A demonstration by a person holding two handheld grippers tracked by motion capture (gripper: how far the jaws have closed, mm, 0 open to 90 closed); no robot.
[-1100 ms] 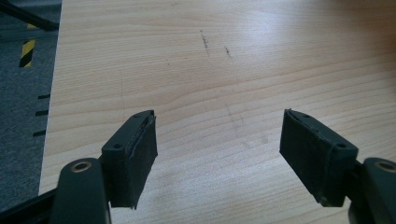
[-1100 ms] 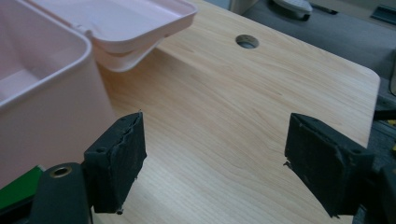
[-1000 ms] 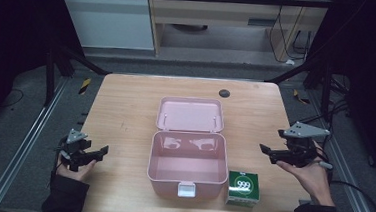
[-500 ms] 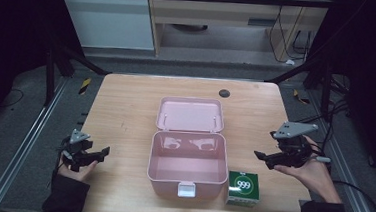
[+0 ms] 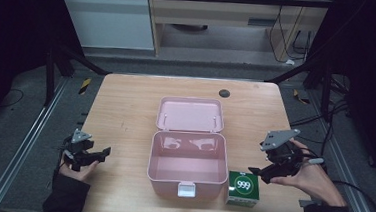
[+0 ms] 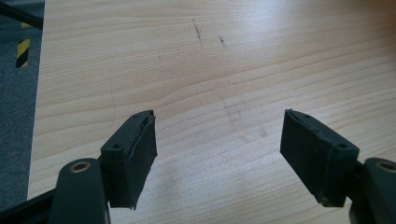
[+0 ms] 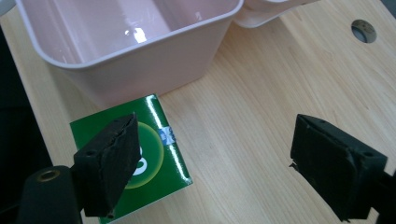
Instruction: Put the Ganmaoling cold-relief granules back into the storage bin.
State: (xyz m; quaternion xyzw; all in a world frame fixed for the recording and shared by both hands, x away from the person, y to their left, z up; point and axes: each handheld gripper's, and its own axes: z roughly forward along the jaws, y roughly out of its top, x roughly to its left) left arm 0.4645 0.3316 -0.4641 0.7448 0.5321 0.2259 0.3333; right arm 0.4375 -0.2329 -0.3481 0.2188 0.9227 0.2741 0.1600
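Lying nearest the person's edge of the wooden table (image 5: 126,106), a small green carton (image 5: 243,188) marked "999" in a white-ringed circle sits flat, just beside the front right corner of a pink plastic case (image 5: 185,168). In the right gripper view the same carton (image 7: 154,158) shows a strip of clear tape at its edge, and one black jaw of the right gripper (image 7: 233,163) hangs over its printed top while the other jaw stands well apart over bare wood, so these tongs are spread wide and hold nothing. From above, the right gripper (image 5: 266,174) sits in the person's right hand (image 5: 308,179), just right of the carton, with its grey three-cornered plate on top; whether a jaw touches the carton cannot be told. At the table's left side the left gripper (image 5: 92,155) is held low in the left hand (image 5: 78,171), well apart from the case. Its own view shows the left gripper (image 6: 219,149) with jaws parted wide and empty above plain wood grain with a few faint dark marks. The case stands open near the table's middle, its tub empty, a white latch (image 5: 186,189) on the front wall, and its lid (image 5: 189,114) laid back flat behind it. Farther off, a dark round hole (image 5: 224,93) sits near the table's far edge.
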